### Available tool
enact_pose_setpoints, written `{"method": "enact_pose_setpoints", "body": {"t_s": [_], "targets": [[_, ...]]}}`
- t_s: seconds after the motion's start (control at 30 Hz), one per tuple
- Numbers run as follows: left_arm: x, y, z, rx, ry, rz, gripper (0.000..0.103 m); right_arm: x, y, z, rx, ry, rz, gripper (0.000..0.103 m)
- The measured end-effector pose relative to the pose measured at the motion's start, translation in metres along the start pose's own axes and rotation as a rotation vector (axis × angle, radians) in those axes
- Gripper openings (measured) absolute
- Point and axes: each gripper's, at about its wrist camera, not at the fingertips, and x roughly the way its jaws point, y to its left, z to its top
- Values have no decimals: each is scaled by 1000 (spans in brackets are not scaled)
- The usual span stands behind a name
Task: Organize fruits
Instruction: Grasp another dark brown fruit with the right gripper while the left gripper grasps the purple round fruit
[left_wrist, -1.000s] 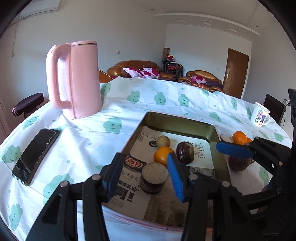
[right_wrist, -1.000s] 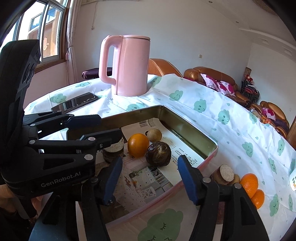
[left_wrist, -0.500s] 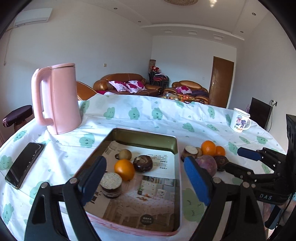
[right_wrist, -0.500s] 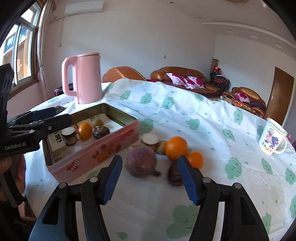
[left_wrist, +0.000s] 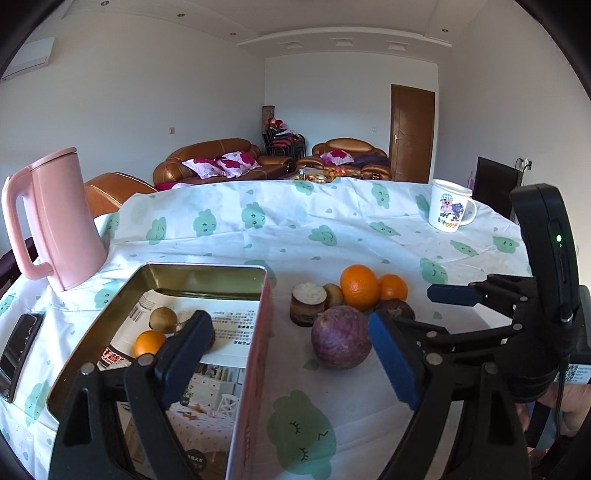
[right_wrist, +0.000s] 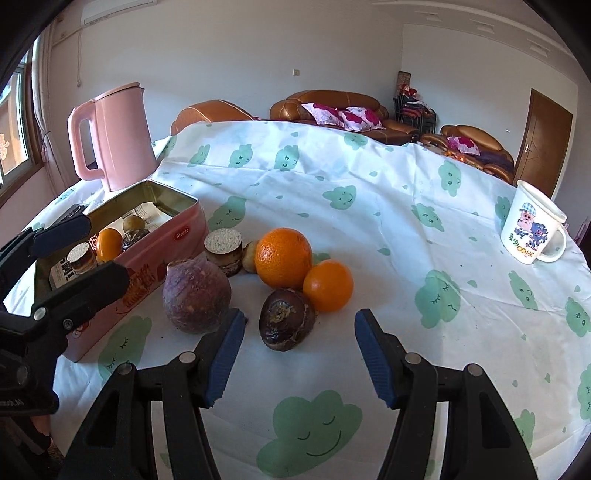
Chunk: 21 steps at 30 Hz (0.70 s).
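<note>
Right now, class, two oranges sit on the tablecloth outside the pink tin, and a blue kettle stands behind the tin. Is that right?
Not quite. The kettle is pink, not blue; the right wrist view shows it plainly. The rest holds: the two oranges, a large one and a smaller one, sit on the tablecloth outside the pink tin, and the kettle stands behind the tin.

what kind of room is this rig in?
Most likely a home living and dining room: brown leather sofas with patterned cushions at the back, a table under a cloud-print tablecloth, and a pink electric kettle beside a cartoon mug.
</note>
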Motion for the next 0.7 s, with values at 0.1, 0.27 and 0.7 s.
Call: {"method": "enact_pose_setpoints", "body": {"t_s": [0.1,0.27,0.7], "targets": [[4,1,0,-9,11,-7,89,11,-1,2,14,44,9,63],[4,-3,1,9,16,-18,89,23,-4,2,34,102,60,37],[25,-30,6,74,93,-94,71,-2,-28,1,158,-25,19,37]]}}
